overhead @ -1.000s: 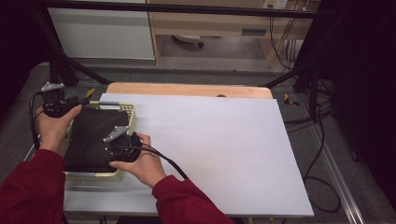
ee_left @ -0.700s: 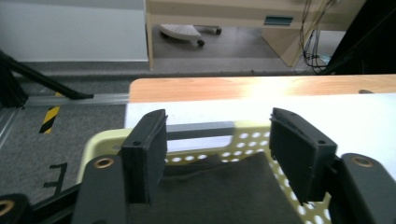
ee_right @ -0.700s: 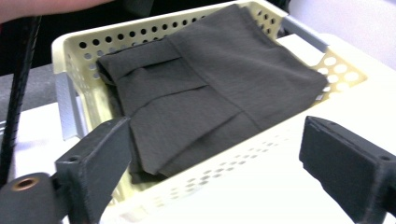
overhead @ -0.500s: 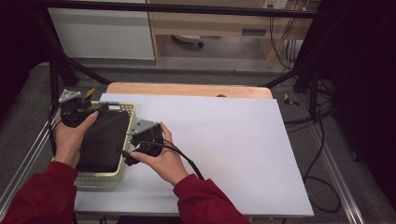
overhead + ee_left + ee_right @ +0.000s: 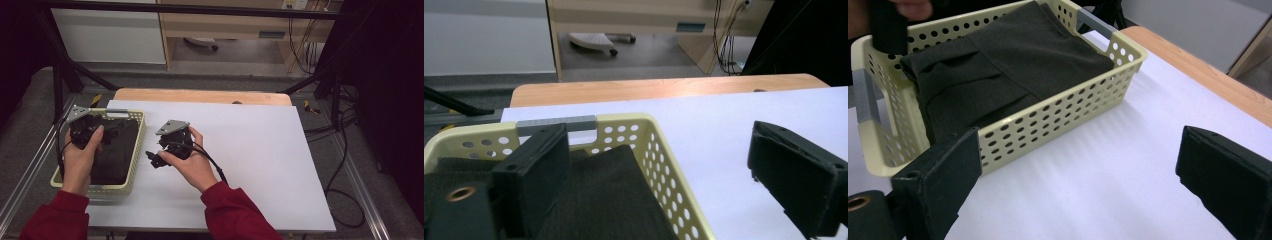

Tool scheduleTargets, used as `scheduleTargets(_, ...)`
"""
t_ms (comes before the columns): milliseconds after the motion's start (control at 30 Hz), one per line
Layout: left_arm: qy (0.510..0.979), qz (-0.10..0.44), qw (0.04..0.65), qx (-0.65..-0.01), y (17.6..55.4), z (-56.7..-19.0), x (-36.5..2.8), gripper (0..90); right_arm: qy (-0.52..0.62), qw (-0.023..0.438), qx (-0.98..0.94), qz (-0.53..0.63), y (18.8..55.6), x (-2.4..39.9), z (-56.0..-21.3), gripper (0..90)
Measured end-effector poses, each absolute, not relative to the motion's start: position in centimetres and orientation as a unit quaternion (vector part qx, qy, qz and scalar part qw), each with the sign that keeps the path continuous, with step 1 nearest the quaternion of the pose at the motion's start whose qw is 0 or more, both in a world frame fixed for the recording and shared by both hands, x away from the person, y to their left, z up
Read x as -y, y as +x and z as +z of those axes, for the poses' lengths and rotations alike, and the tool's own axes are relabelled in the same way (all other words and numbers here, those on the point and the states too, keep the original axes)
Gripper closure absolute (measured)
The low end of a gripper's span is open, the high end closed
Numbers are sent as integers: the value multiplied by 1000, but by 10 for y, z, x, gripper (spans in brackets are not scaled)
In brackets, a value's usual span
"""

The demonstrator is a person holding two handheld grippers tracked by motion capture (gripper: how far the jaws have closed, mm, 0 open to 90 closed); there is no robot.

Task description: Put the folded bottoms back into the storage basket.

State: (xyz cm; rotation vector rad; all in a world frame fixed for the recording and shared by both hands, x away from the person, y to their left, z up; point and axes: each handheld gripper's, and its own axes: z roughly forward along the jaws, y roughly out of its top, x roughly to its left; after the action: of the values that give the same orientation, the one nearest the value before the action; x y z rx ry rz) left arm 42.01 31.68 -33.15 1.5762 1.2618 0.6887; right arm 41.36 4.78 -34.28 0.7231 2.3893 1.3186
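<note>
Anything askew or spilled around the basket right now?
Nothing stands out. The folded dark cloth lies wholly inside the yellow basket, nothing draped over its rim, and the basket sits flat at the left side of the white table. Both the left claw and right claw are open with nothing between their jaws.

Grey carpeted floor [image 5: 30, 135], wooden desk [image 5: 240, 22] behind, black frame poles [image 5: 55, 75]

Surface: pale wooden surface [image 5: 200, 95], mostly covered by a white sheet [image 5: 260, 160].
On sheet: perforated pale-yellow plastic basket with grey handles [image 5: 134, 150], at near-left corner.
In basket: folded dark cloth [image 5: 998, 75].
</note>
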Motion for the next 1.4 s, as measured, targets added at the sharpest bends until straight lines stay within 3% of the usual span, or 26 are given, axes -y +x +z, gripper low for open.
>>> scheduleTargets(133,639,271,508,-510,408,-332,-311,87,259,166,-837,453,416,-41,-342,43)
scheduleTargets(567,677,299,474,-477,377,-336,-289,73,272,148,-835,455,417,-24,-339,52)
scheduleTargets(900,654,248,527,-483,361,-348,-285,75,293,186,-819,458,420,-7,-335,48)
scheduleTargets(1400,674,261,516,-460,347,-363,-275,76,312,223,-798,464,422,41,-327,44)
